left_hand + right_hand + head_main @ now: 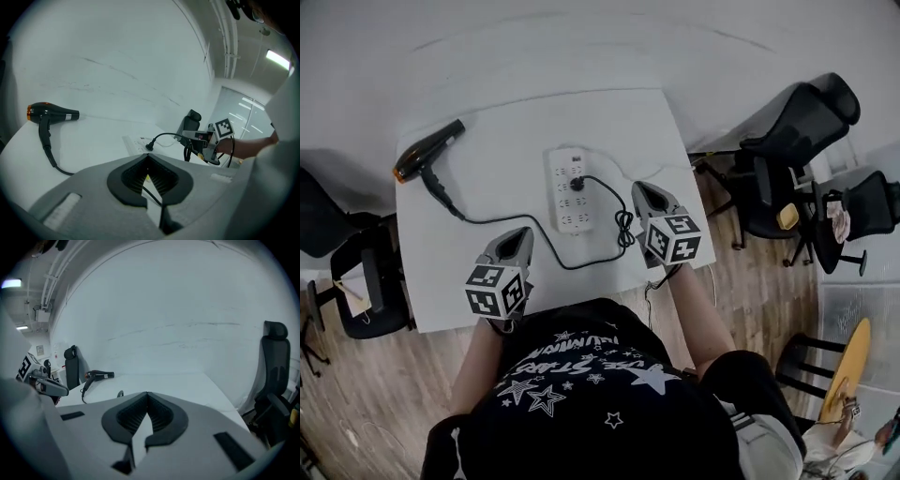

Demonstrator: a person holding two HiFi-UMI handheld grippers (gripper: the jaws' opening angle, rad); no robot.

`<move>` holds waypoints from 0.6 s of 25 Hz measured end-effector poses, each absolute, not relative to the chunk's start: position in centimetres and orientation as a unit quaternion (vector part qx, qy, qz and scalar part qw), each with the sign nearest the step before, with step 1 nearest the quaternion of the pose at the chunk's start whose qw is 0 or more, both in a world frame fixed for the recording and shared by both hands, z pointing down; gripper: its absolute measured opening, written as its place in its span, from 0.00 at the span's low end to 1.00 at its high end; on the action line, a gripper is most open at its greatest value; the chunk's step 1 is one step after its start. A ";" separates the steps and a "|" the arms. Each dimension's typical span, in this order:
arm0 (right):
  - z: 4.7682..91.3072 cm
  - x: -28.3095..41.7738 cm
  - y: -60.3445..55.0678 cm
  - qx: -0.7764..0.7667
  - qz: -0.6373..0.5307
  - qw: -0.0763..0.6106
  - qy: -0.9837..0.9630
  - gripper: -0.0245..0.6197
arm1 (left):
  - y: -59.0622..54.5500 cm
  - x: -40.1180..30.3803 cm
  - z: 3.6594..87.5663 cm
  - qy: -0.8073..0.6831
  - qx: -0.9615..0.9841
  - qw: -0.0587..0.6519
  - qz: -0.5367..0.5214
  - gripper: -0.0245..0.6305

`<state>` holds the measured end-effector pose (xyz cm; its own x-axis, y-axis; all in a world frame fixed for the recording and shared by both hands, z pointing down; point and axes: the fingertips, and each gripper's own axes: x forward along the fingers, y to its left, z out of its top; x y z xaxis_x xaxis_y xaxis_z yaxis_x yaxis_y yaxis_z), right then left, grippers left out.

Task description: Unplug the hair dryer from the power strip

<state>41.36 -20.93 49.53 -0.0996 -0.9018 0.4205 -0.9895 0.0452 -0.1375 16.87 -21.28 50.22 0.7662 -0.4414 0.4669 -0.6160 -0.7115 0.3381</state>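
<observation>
White table (pixel 516 127) bears hair dryer (pixel 427 156), power strip (pixel 563 202).

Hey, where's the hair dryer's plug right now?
In the head view, the plug sits in the white power strip near the middle of the table, just left of the right gripper.

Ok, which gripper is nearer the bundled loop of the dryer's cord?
The right gripper: the bundled loop lies just beside it; the left gripper sits farther off, toward the hair dryer.
</observation>
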 end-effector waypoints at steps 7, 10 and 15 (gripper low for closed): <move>51.2 40.8 -24.4 0.577 0.199 0.122 -0.782 0.05 | -21.7 18.5 51.3 -0.328 0.890 0.253 0.190 0.05; 52.1 40.4 -25.1 0.539 0.196 0.136 -0.808 0.05 | -21.6 19.7 51.9 -0.332 0.887 0.251 0.201 0.05; 53.2 39.3 -26.4 0.490 0.196 0.139 -0.838 0.05 | -22.1 21.2 53.1 -0.339 0.881 0.251 0.212 0.05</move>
